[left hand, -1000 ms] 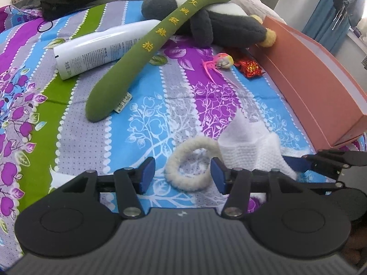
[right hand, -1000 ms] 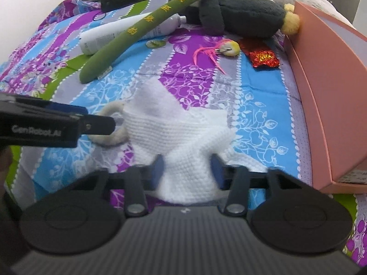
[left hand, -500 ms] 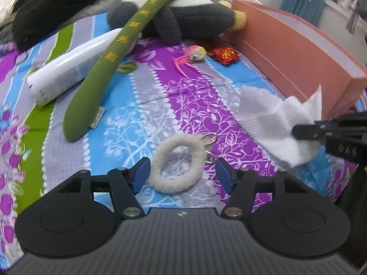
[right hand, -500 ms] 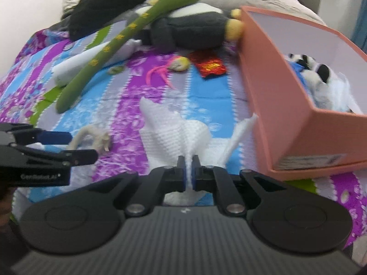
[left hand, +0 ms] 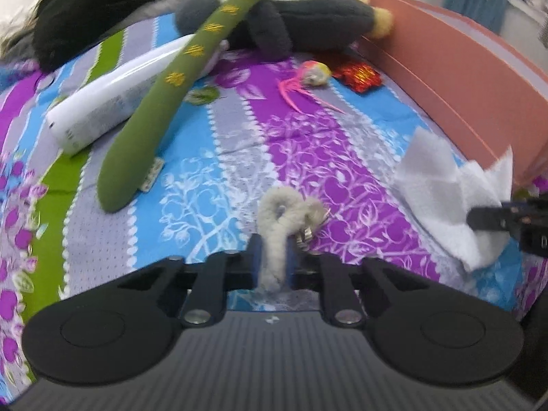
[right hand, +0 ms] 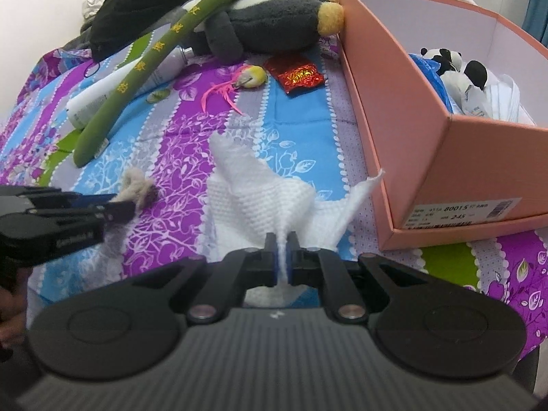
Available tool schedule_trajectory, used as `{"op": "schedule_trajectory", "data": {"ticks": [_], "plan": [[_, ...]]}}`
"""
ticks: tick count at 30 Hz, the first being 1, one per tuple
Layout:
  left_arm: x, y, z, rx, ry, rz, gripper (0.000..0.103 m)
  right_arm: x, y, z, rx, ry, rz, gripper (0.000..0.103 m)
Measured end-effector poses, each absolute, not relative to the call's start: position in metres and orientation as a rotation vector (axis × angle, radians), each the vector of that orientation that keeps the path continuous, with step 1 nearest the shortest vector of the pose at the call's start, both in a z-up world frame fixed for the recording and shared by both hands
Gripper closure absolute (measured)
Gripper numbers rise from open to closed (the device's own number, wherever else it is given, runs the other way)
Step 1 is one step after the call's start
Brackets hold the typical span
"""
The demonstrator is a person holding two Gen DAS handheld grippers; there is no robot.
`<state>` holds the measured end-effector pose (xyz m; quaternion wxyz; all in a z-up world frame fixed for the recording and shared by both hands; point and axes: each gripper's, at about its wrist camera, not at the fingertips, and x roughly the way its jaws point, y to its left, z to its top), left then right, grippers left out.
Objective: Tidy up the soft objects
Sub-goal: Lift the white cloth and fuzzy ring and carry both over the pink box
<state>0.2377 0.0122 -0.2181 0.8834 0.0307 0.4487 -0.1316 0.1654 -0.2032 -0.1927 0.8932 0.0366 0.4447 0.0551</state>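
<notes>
**Two grippers, two soft things gripped on a patterned bedspread**

Striped floral bedding (left hand: 308, 144) in purple, blue, grey and green fills both views, with a white wall behind on the left side and a blue curtain at the far right.

Low in its own view, the left gripper (left hand: 273, 263) is closing its jaws on the fluffy cream ring (left hand: 284, 212), which is squashed flat between the blue pads; a small metal clasp hangs just beside the right-hand pad. From the right wrist the same gripper (right hand: 120, 207) comes in from the left edge with the ring's fuzzy end (right hand: 137, 185) sticking out past its tips.

The right gripper (right hand: 281, 260) is clamped narrow on a white waffle-textured cloth (right hand: 260, 188), whose pinched fold runs up between the pads while its loose corners spread ahead of the gripper. In the left view the cloth (left hand: 441, 188) sits off to the right, with the right gripper's tip (left hand: 493, 219) touching its lower edge.

Just right of the right gripper stands an open salmon-pink box (right hand: 428, 157) holding a small panda toy (right hand: 455, 68). Well ahead of both grippers lie a long green plush stick (left hand: 178, 85) across a white bottle (left hand: 113, 99), a grey plush penguin (left hand: 291, 17), a pink-feathered toy (left hand: 308, 75) and a red foil packet (left hand: 358, 75).
</notes>
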Motion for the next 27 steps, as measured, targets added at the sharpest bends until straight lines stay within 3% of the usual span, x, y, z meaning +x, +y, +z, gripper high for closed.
{"op": "schedule_trajectory", "data": {"ticks": [17, 27], "plan": [[0.194, 0.015, -0.17, -0.2, 0.877, -0.227, 0.093, 0.149, -0.205, -0.161, 0.132, 0.881, 0.126, 0.095], [0.192, 0.004, -0.107, -0.257, 0.795, -0.259, 0.092, 0.147, -0.215, -0.109, 0.163, 0.789, 0.14, 0.095]]}}
